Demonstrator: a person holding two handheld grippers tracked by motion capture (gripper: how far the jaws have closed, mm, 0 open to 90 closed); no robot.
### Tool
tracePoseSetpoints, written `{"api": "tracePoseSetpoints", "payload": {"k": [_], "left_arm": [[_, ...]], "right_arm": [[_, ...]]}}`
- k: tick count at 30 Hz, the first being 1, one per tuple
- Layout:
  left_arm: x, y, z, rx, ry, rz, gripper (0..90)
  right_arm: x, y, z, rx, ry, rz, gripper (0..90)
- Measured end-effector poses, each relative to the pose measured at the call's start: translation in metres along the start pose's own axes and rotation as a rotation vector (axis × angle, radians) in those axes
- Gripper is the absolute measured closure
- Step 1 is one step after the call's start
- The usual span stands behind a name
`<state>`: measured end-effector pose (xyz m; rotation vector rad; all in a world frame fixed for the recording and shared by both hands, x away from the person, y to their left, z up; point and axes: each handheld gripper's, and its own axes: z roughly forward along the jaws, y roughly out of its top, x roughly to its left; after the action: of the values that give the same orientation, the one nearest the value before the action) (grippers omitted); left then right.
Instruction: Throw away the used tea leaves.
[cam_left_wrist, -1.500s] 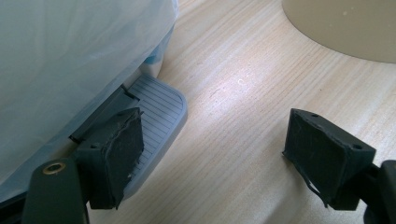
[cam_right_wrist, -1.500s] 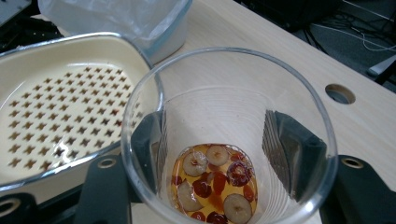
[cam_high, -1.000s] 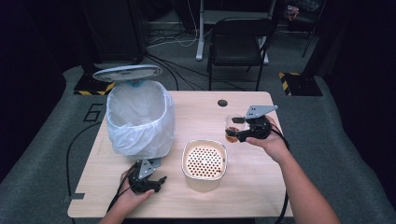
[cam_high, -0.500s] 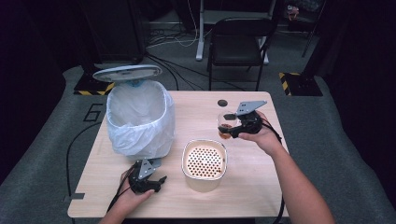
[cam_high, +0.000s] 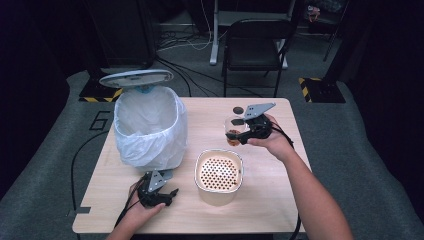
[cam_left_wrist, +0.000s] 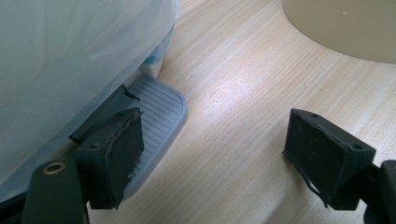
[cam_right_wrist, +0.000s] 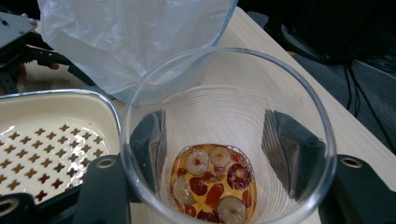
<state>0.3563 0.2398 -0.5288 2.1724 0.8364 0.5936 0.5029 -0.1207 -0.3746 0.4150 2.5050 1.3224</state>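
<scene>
**A:** What is the right tool (cam_high: 239, 131) doing?

**B:** It is gripping a clear plastic cup (cam_high: 233, 130), its two black jaws pressing on opposite sides of the cup wall. The cup is standing upright between them, above the counter (cam_high: 280, 200). In the right tool's own view, the cup (cam_right_wrist: 229, 135) is sitting right in front of the camera, and slices of red fruit in amber liquid (cam_right_wrist: 215, 184) are lying at its bottom.

**A:** What is lying around that tool?

**B:** A cream container with a perforated insert (cam_high: 219, 175) is sitting below and to one side of the cup, nearer the person. A bin lined with a white plastic bag (cam_high: 147, 125) is standing beyond the cup's far rim, its lid (cam_high: 136, 78) raised.

**A:** And the left tool (cam_high: 170, 195)?

**B:** It is resting low on the counter at the near edge, with a hand (cam_high: 142, 207) around it. Its jaws are standing wide apart with nothing between them, only bare wood. Just ahead of its left jaw, the bin's grey ribbed foot pedal (cam_left_wrist: 156, 112) is lying flat, with the bag bulging above it. The cream container's rounded wall (cam_left_wrist: 345, 28) is showing ahead of its right jaw, well apart from it.
</scene>
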Motion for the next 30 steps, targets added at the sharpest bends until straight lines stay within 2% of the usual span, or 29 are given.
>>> {"api": "tracePoseSetpoints", "payload": {"k": [10,17,19,21,22,23,30], "left_arm": [[0.0,0.0,0.0,-0.001,0.002,0.0,19.4],[0.0,0.0,0.0,0.0,0.001,0.0,19.4],[0.0,0.0,0.0,-0.005,0.007,-0.002,19.4],[0.0,0.0,0.0,-0.005,0.007,-0.002,19.4],[0.0,0.0,0.0,-0.005,0.007,-0.002,19.4],[0.0,0.0,0.0,-0.005,0.007,-0.002,19.4],[0.0,0.0,0.0,-0.005,0.007,-0.002,19.4]], "right_arm": [[0.001,0.004,-0.003,-0.033,-0.012,-0.027,40.2],[0.01,0.011,-0.008,-0.035,-0.011,-0.091,40.5],[0.015,0.015,-0.009,-0.026,-0.013,-0.123,40.6],[0.022,0.018,-0.01,-0.017,-0.017,-0.184,40.8],[0.022,0.018,-0.01,-0.017,-0.017,-0.184,40.8],[0.029,0.022,-0.012,-0.013,-0.018,-0.254,41.6],[0.039,0.024,-0.013,-0.029,-0.009,-0.391,43.5]]}}
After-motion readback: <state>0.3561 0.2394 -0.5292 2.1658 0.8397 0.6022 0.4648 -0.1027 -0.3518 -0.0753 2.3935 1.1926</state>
